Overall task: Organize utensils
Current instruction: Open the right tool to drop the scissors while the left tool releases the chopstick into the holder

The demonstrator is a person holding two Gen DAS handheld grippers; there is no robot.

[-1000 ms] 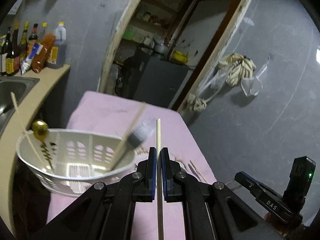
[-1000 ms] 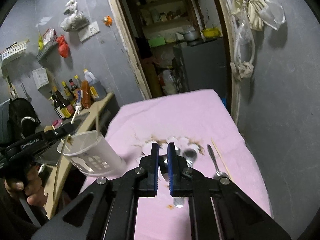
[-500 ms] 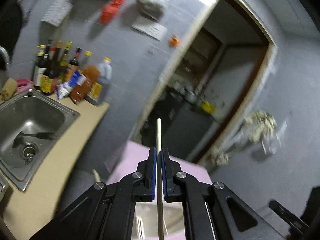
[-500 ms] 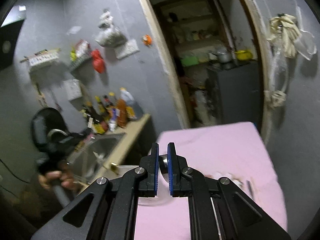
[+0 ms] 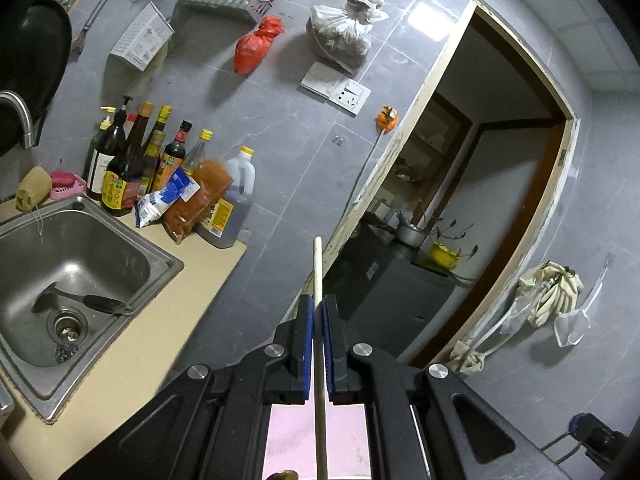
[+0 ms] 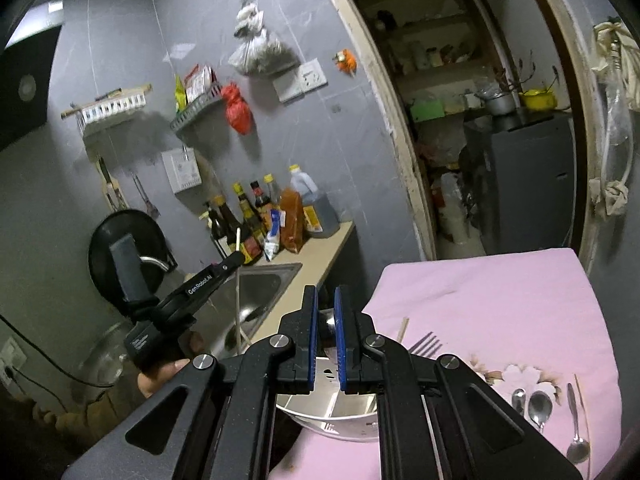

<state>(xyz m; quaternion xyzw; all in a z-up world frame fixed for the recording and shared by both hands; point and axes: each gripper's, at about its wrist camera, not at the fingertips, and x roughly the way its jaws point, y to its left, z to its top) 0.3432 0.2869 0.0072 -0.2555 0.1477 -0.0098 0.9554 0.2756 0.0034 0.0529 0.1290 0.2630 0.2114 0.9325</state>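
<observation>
A wooden chopstick (image 5: pixel 318 320) stands upright, pinched between the pressed-together blue pads of the left gripper (image 5: pixel 317 312), raised over the steel sink (image 5: pixel 100 276) and counter beside the sauce bottles (image 5: pixel 132 168). The right gripper (image 6: pixel 326 320) clamps a metal spoon (image 6: pixel 329 322) just above the white utensil basket (image 6: pixel 332 420) on the pink tablecloth (image 6: pixel 500 300), where a fork (image 6: pixel 426 344) leans out and three more spoons (image 6: pixel 540 402) lie well apart.

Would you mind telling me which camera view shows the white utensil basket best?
The right wrist view: the white basket sits on the pink tablecloth just below the right gripper, its rim and slotted wall visible, partly hidden by the jaws. The left wrist view shows none of it, only a strip of cloth.
</observation>
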